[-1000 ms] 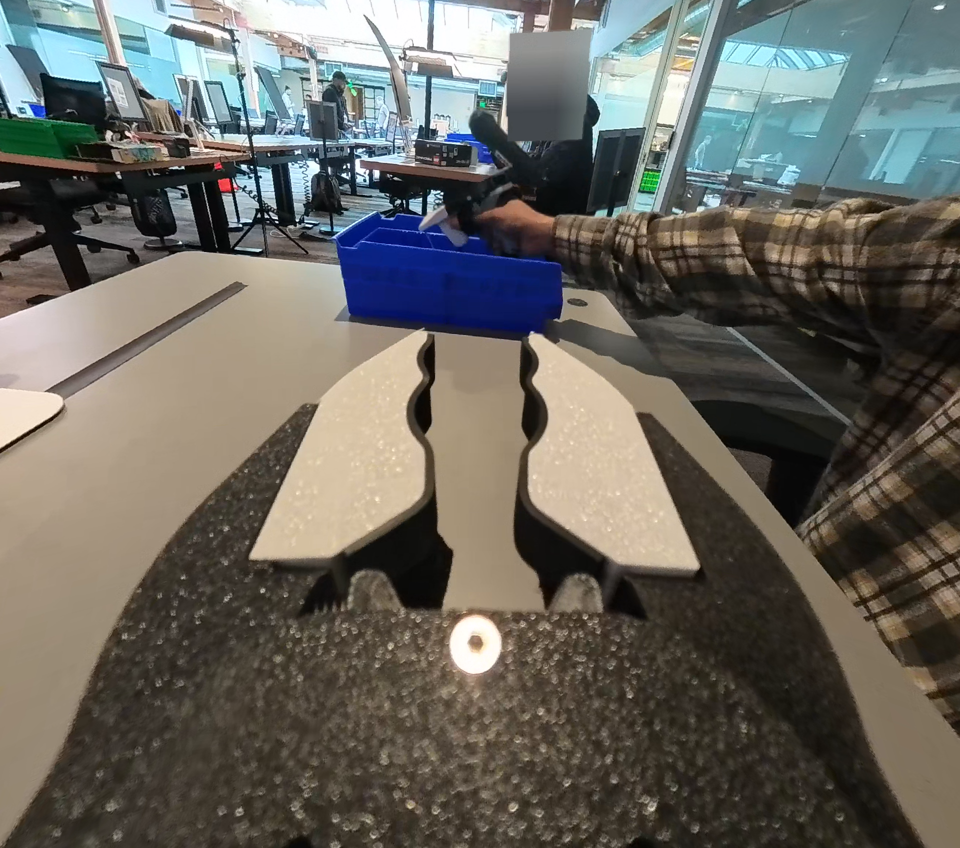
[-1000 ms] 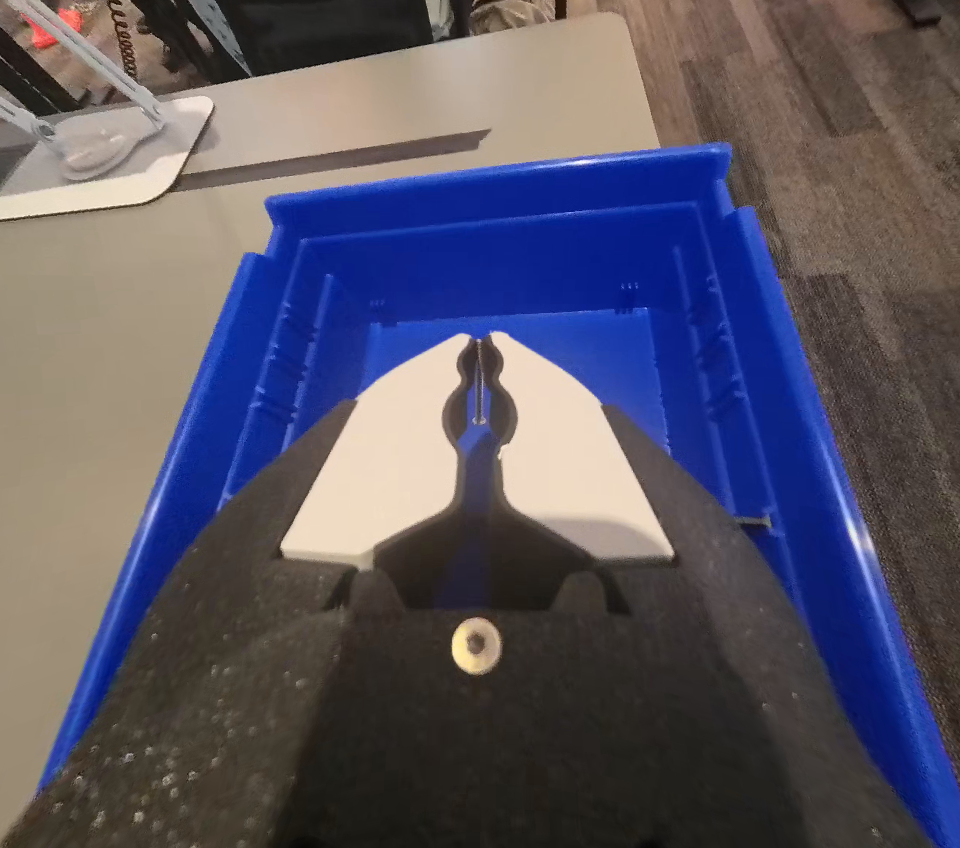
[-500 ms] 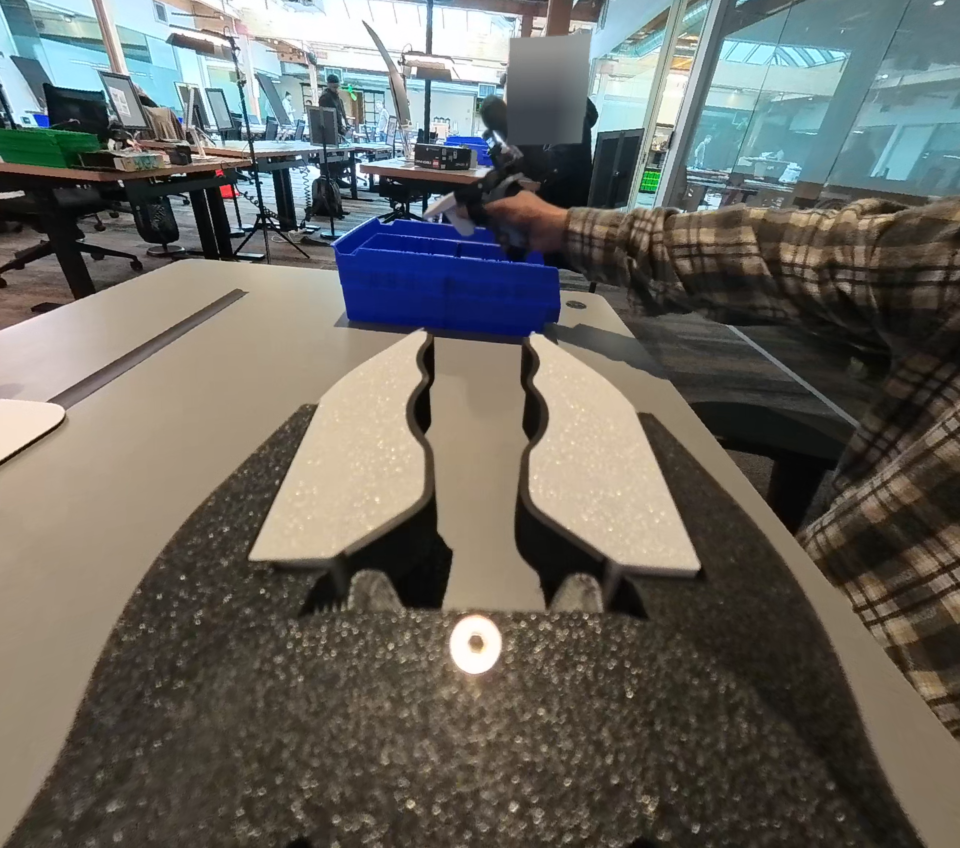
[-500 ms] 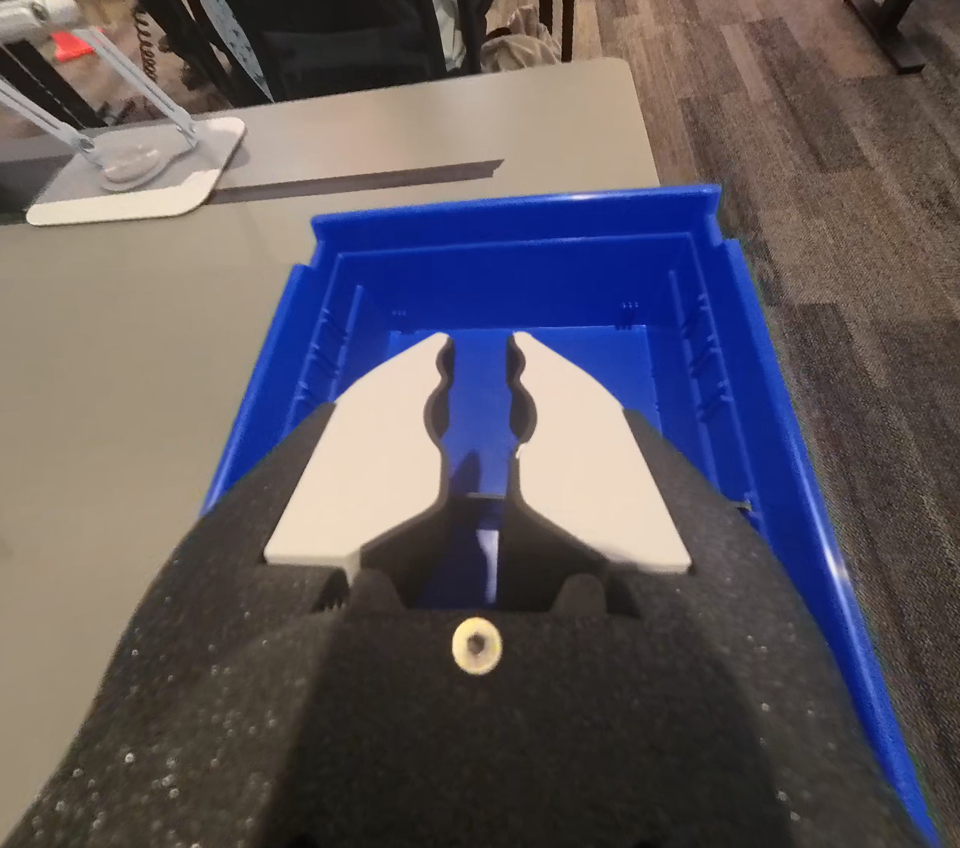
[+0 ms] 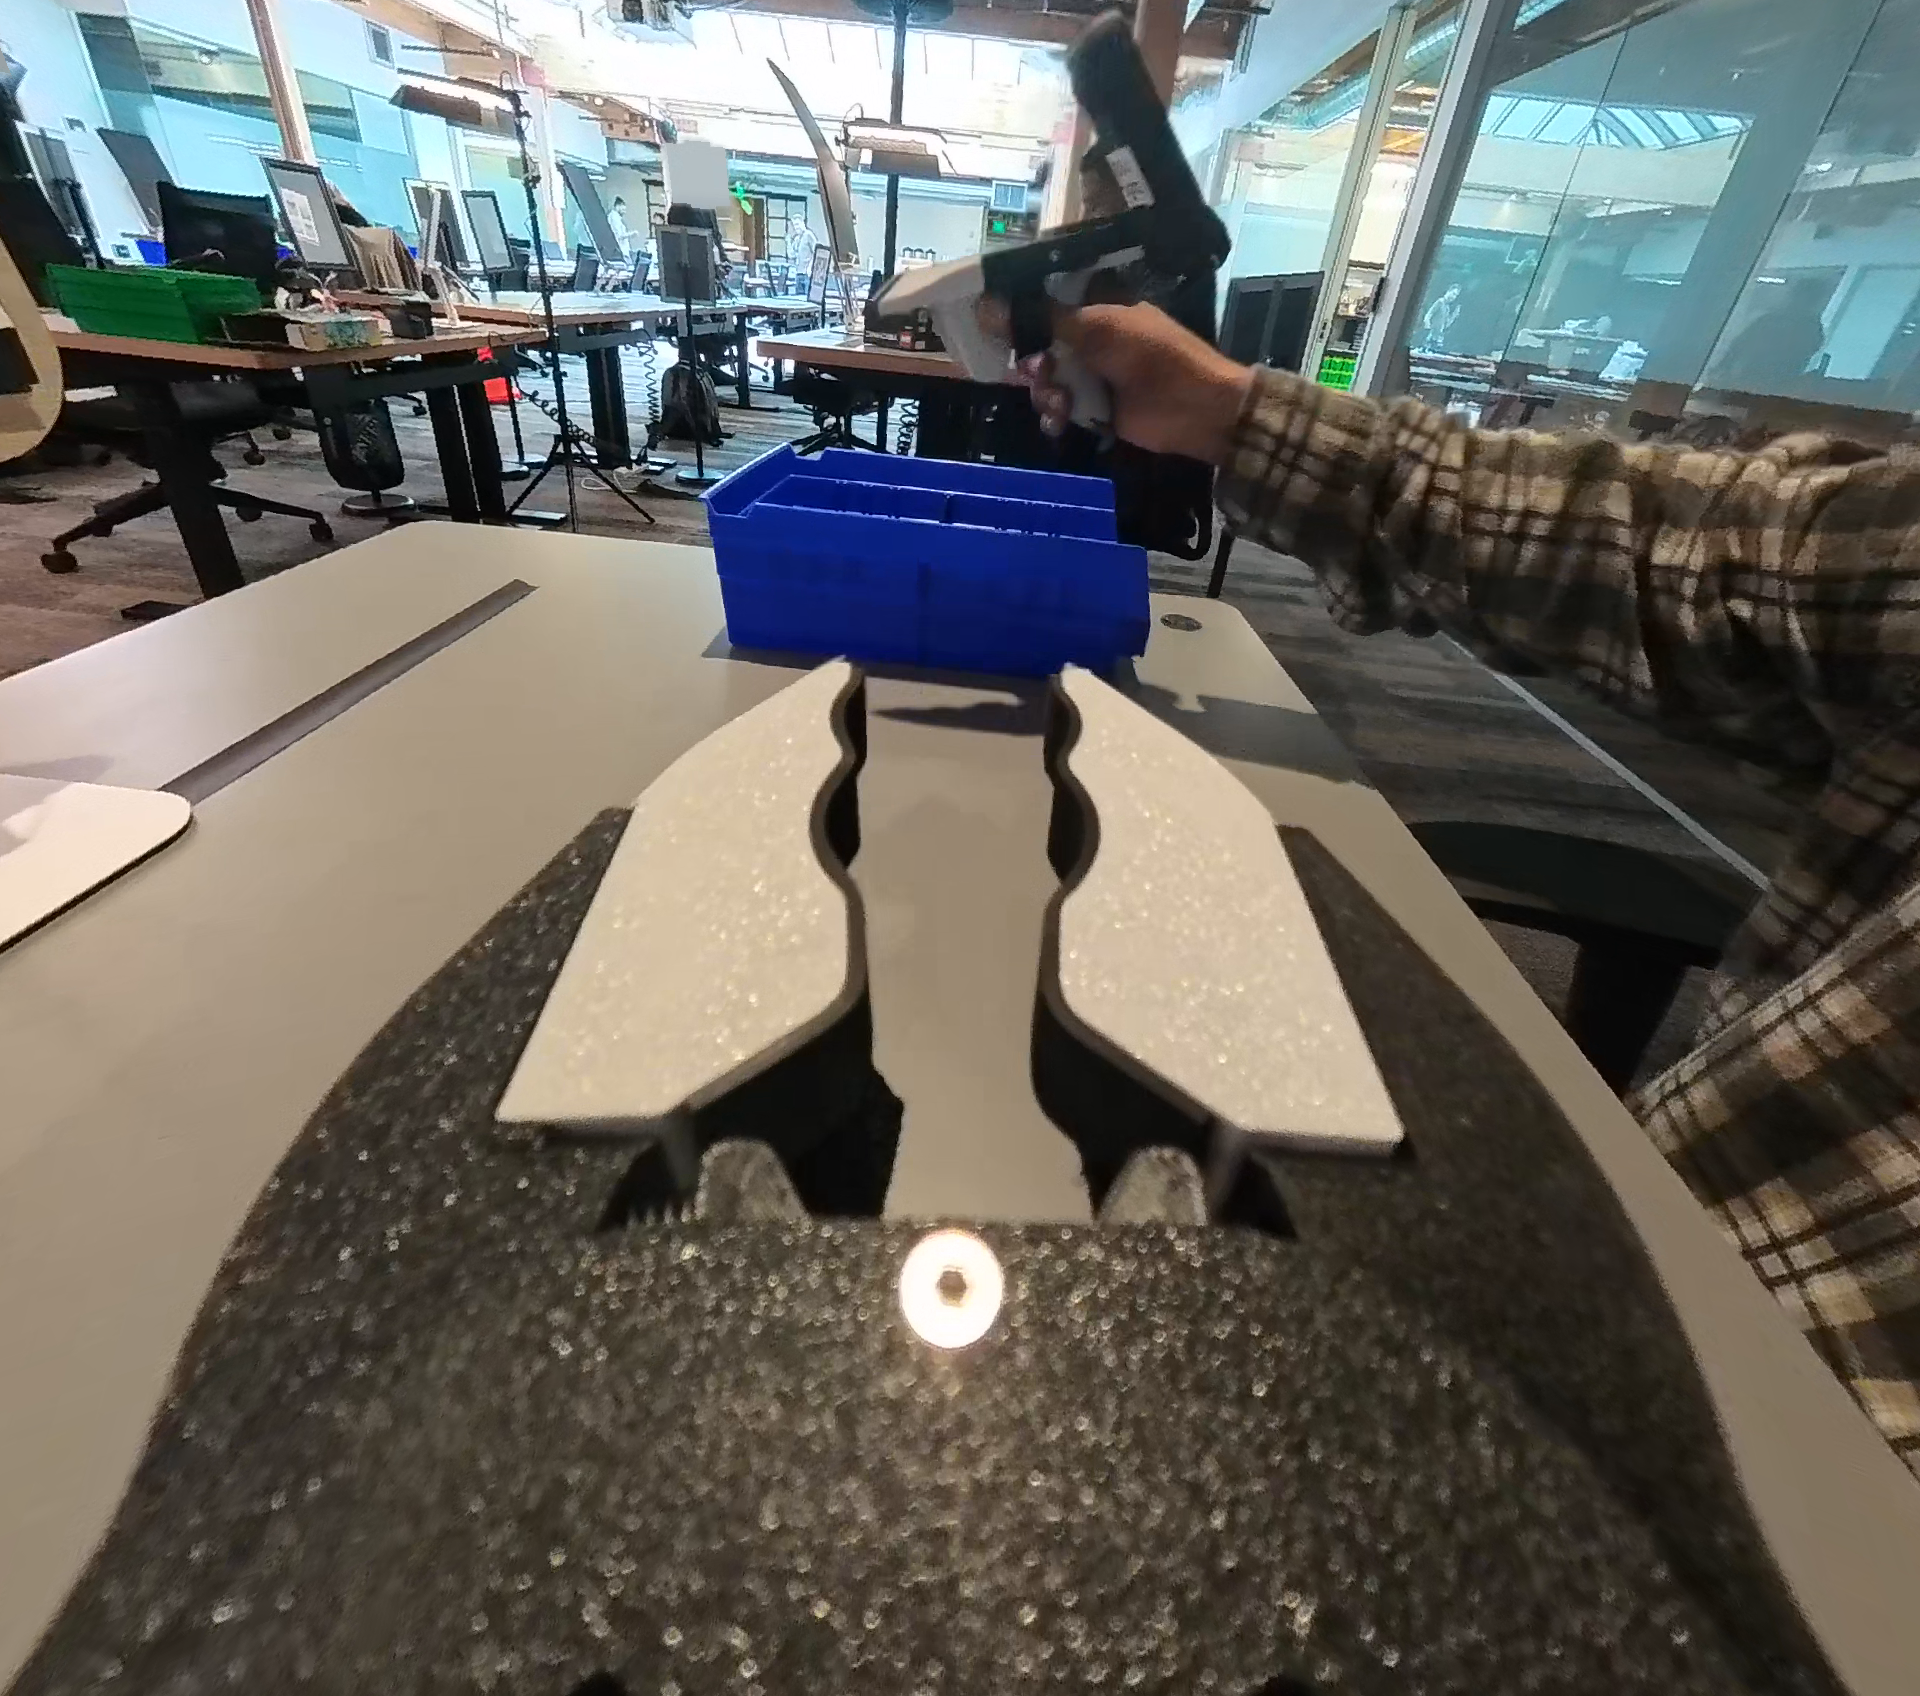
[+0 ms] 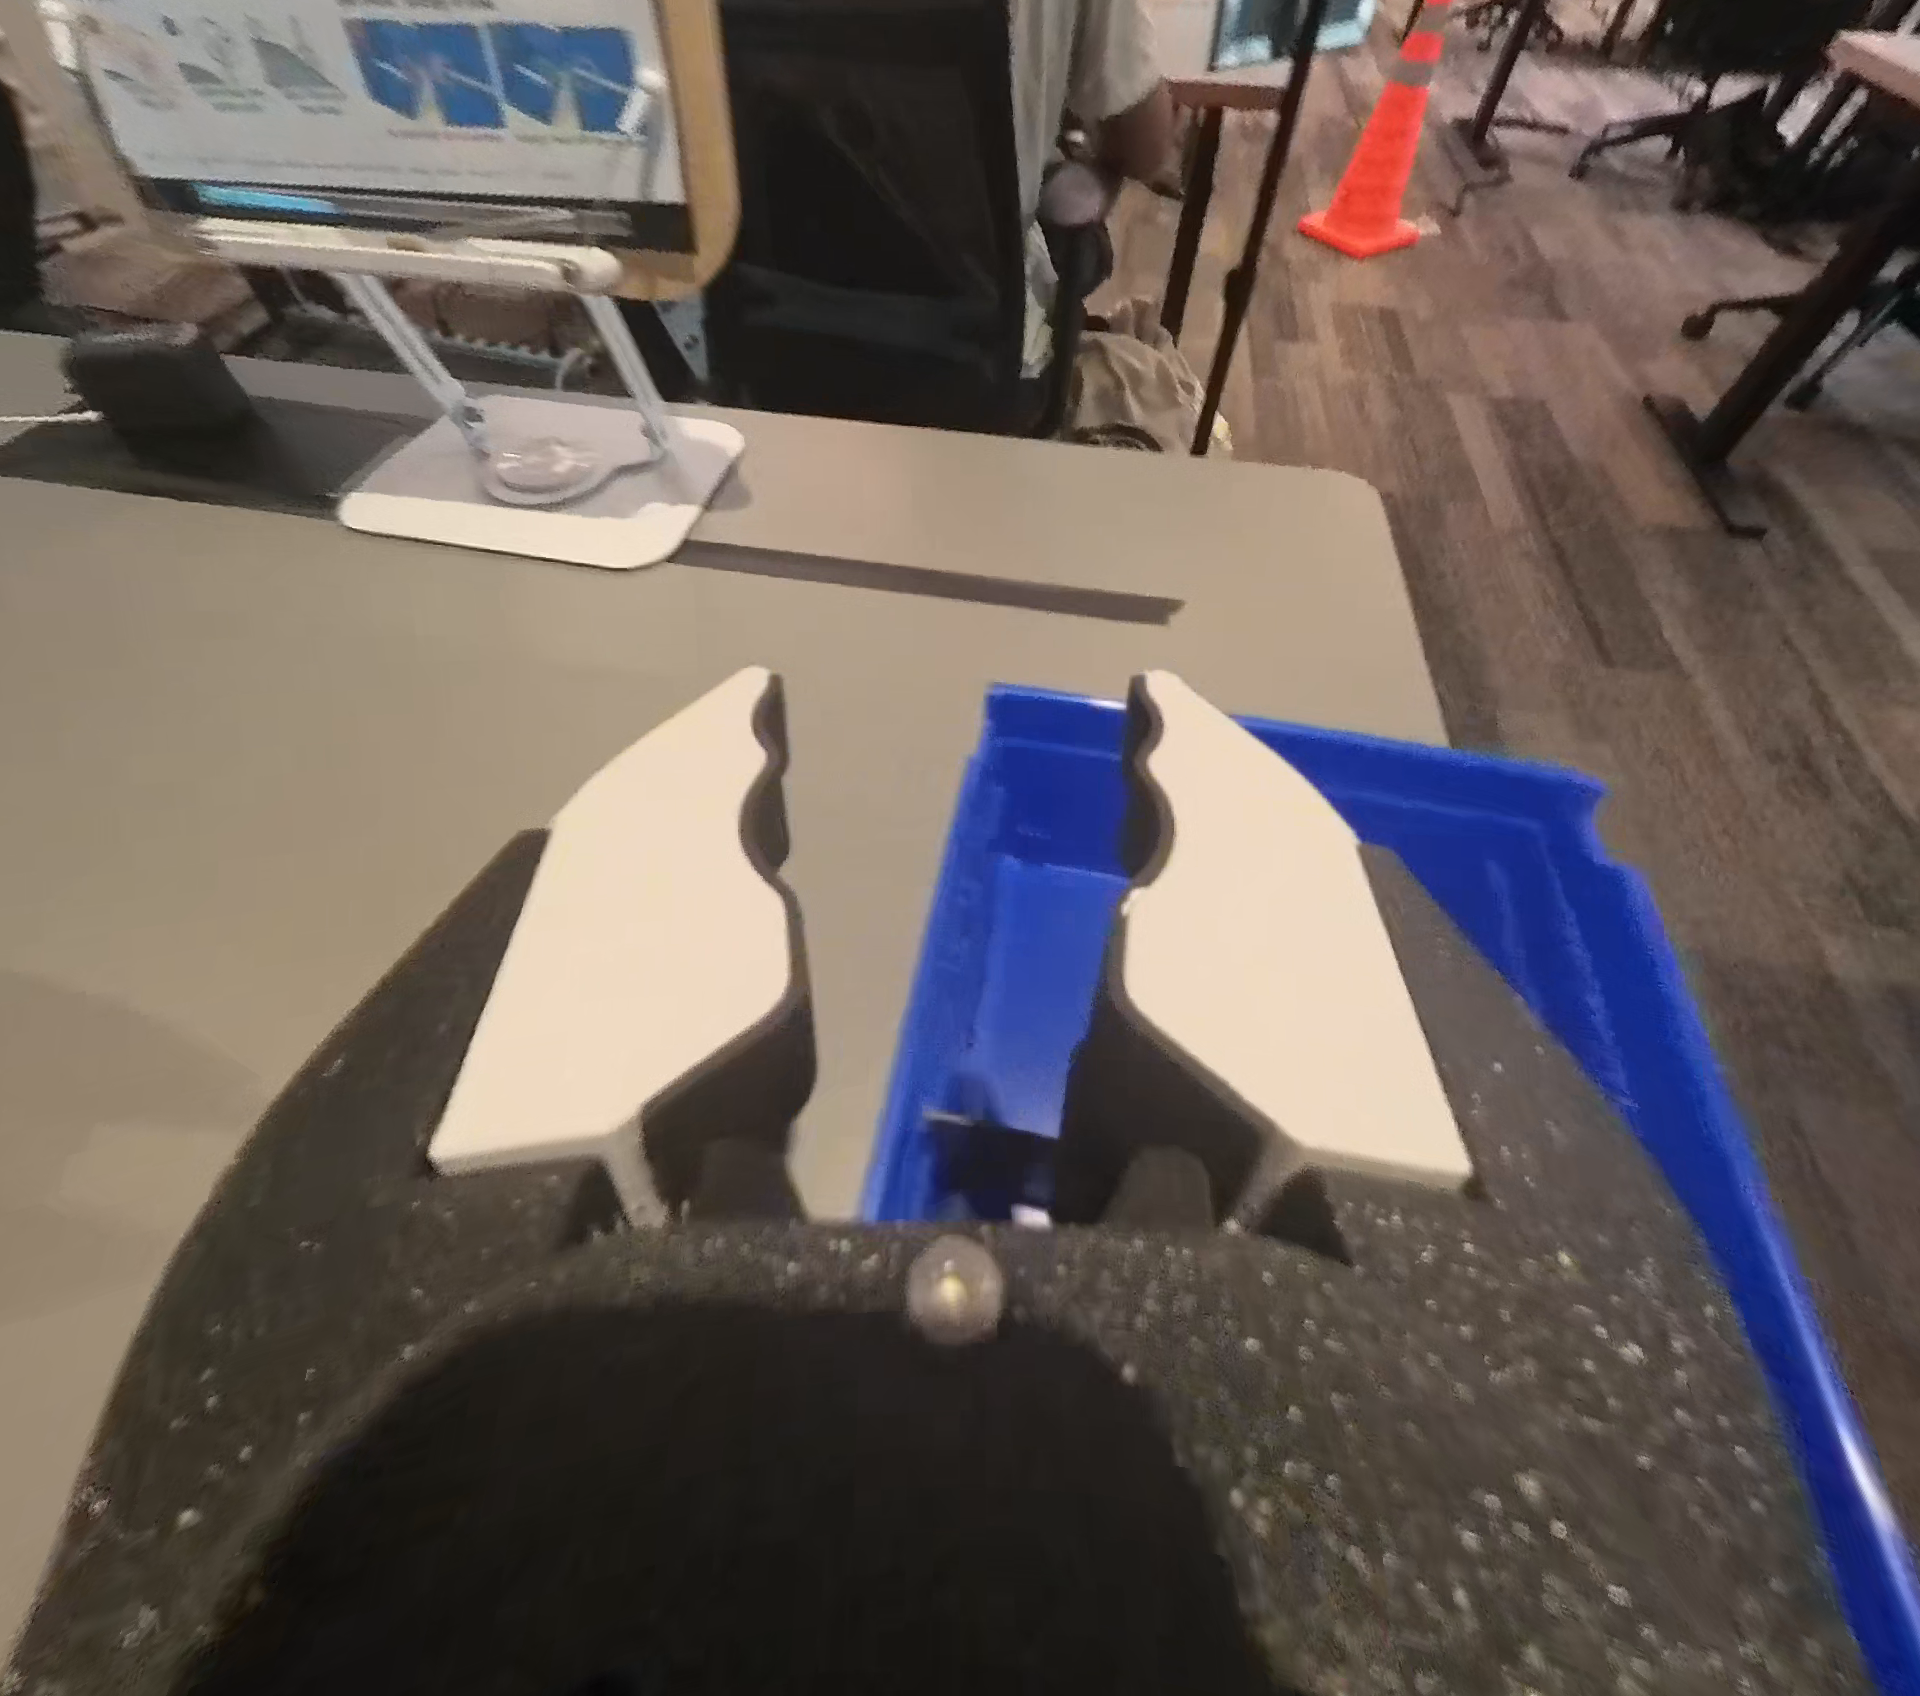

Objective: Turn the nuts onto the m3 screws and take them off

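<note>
Right wrist view is showing the right gripper [image 6: 951,701] gaping empty above the blue bin [image 6: 1538,857] at the counter [image 6: 416,711] corner; left gripper [image 5: 951,690] is resting open, empty.

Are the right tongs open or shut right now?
Open. The right tongs show a wide gap between their fingers, with grey table and blue bin visible through it, nothing held.

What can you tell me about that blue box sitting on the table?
The blue bin is a glossy plastic, open-topped tray with ribbed walls and an inner divider. It sits flat near the grey table's far corner, upright. Nothing touches it besides the table; the right gripper hangs above it, jaws open. Any contents are too small to make out.
</note>
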Demonstrator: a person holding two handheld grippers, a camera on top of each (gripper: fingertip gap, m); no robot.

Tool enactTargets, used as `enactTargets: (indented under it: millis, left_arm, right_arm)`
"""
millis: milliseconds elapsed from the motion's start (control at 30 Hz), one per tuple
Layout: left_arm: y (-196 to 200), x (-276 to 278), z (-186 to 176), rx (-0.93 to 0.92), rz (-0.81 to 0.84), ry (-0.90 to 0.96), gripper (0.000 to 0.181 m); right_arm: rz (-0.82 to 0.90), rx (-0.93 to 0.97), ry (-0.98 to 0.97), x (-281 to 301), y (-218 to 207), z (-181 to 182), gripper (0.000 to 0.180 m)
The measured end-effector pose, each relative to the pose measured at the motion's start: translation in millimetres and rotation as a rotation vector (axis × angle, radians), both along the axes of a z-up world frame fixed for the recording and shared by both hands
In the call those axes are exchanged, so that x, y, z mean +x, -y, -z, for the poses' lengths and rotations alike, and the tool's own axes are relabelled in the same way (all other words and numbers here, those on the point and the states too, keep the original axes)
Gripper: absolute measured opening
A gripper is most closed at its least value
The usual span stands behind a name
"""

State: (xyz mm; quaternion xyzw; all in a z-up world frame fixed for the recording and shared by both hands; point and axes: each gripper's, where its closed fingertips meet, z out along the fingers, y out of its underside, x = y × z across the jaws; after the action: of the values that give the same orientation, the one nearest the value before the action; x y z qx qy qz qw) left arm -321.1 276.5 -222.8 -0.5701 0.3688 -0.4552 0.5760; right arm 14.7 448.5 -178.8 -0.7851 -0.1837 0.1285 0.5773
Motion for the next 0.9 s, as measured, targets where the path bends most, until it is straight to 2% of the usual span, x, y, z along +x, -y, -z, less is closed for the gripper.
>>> enactTargets:
  millis: [200, 333, 600, 900]
  left_arm:
    - [-4.1, -4.1, -1.2, 0.000, -0.032, 0.004, 0.035]
    - [-14.0, -15.3, -3.0, 0.018, -0.127, -0.017, 0.042]
    - [-22.6, -72.6, -17.1, 0.047, -0.476, -0.029, 0.060]
    - [27.1, -175.6, -19.3, 0.017, -0.956, -0.057, 0.092]
  right_arm:
    - [-0.082, 0.078, 0.002, -59.5, 26.0, -12.2, 0.076]
    - [-0.103, 0.120, -0.011, -89.3, 45.6, -10.4, 0.085]
    - [-0.080, 0.194, -0.074, -112.4, 87.0, -6.1, 0.091]
    - [-0.022, 0.188, -0.104, -109.8, 120.8, 15.4, 0.099]
